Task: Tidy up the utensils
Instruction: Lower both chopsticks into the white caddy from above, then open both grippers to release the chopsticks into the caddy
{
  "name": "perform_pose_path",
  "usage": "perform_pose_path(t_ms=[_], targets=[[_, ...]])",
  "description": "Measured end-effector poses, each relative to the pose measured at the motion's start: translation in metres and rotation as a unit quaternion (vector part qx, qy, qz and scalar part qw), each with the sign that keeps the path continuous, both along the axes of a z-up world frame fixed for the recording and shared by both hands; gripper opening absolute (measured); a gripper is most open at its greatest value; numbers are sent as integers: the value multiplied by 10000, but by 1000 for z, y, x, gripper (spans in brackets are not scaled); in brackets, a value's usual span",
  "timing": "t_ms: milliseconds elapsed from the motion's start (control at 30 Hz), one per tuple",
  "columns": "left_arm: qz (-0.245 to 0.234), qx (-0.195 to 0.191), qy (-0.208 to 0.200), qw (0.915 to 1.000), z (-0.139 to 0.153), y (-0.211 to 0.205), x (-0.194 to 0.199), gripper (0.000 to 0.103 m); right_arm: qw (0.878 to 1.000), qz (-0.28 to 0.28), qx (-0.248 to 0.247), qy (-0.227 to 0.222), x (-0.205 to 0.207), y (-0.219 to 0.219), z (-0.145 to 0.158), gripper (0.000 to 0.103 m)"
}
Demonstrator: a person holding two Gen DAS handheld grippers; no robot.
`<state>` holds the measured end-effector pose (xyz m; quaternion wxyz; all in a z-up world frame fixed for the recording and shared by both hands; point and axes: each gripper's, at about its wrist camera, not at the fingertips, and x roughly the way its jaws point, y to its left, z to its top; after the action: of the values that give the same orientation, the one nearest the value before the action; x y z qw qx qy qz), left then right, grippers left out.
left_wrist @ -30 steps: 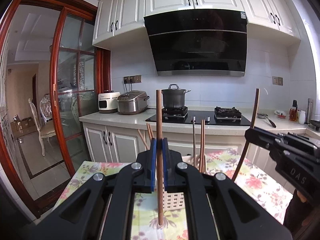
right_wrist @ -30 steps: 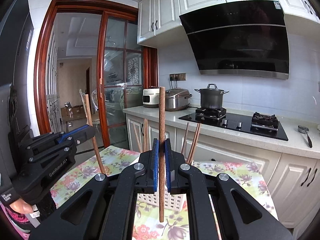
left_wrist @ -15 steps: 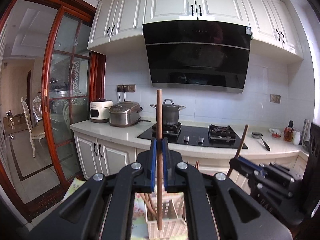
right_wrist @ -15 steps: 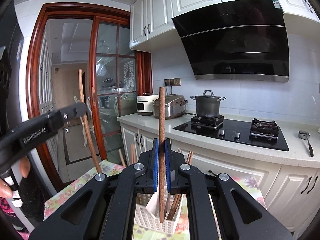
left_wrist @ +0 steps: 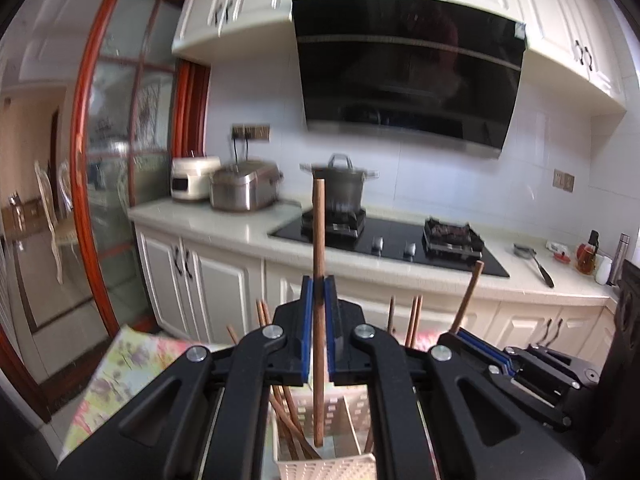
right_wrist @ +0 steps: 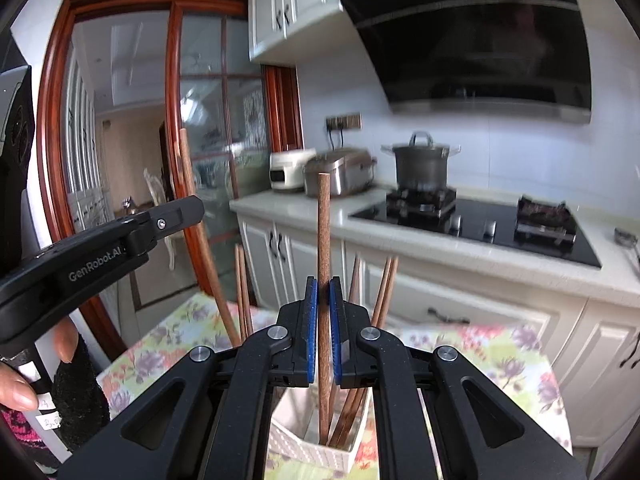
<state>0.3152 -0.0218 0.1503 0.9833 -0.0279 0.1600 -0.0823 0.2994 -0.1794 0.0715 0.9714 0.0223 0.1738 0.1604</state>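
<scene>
Over the white basket (left_wrist: 320, 466), left view: the left gripper (left_wrist: 319, 332) clamps one upright chopstick (left_wrist: 319, 240), tip just inside; releasing crooked could knock the five or so sticks already standing. Right view: the right gripper (right_wrist: 324, 332) pinches a second chopstick (right_wrist: 323, 232) above the same basket (right_wrist: 288, 436); both tools crowd close and may collide.

Bright daylight fills both views. The glossy black slanted range hood (left_wrist: 404, 68) carries dim reflections at twelve o'clock. Motion blur smears the steel lidded stockpot (right_wrist: 420, 162) and white worktop. Fisheye bending curves the red-brown wooden door frame (right_wrist: 56, 120) at nine o'clock; corners vignette black.
</scene>
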Motion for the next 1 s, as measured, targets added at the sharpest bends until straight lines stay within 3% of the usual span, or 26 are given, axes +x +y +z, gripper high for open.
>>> perform_pose_path(t_ms=[233,300,367,467,600,667,833,1000], targets=[[278,115,418,9987,-21,5,24,6,9987,-7,131,502,29,2,-22,10],[311,67,509,9982,-26,9,29,11,9981,-61,138,604,37,2,-27,12],[359,26,485,9982,-27,14,28,23,9980,-111,155,596,39,0,-30,17],[496,134,305,9982,-28,19,18,34,9982,-83,256,543,32,-6,-30,38],[659,270,123,9974,-32,24,-4,42,9986,-115,209,465,15,-15,-32,39],[769,294,20,9966,-36,28,-19,62,9987,-131,226,428,0,-20,-34,39],[1065,469,-113,9931,-63,38,-64,84,9989,-171,138,404,-44,-28,-49,39],[1097,669,66,9917,-96,41,-101,88,9988,-134,111,461,-88,-34,-72,39]])
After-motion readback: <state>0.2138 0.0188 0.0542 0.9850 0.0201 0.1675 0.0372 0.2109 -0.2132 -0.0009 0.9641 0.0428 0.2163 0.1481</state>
